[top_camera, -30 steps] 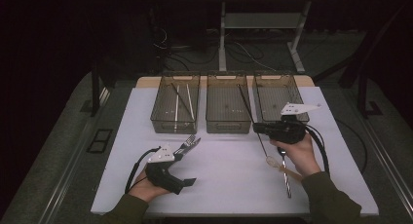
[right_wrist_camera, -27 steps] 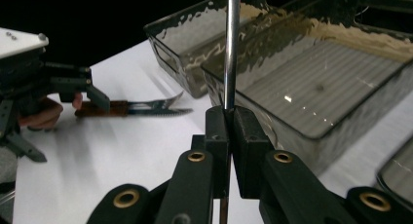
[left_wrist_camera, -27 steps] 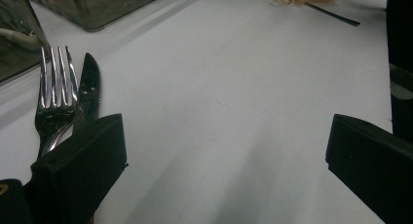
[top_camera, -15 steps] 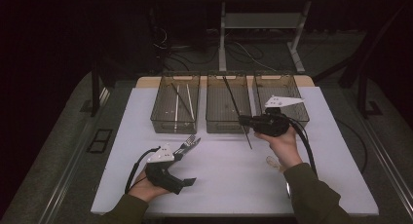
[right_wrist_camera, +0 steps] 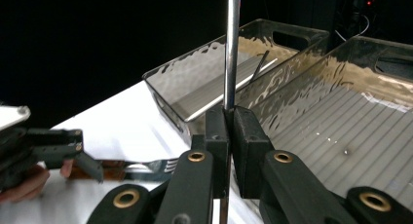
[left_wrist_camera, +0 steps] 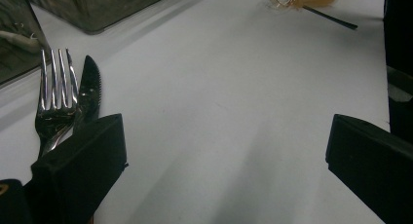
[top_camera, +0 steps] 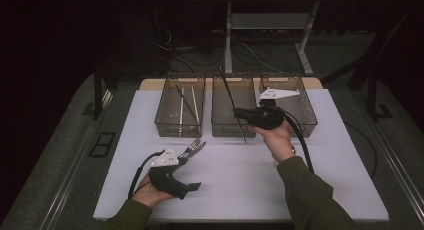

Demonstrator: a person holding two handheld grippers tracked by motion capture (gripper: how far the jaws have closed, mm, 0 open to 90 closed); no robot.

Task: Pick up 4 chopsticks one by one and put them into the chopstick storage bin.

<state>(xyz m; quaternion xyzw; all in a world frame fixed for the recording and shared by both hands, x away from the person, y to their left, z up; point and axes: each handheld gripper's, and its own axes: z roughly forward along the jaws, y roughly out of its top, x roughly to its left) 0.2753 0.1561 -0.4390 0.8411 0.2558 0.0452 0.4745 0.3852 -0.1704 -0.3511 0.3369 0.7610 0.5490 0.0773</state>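
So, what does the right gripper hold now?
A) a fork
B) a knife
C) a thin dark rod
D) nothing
C: in the right gripper view the right gripper has its jaws shut on a thin rod; the fork and knife lie on the table by the left gripper.
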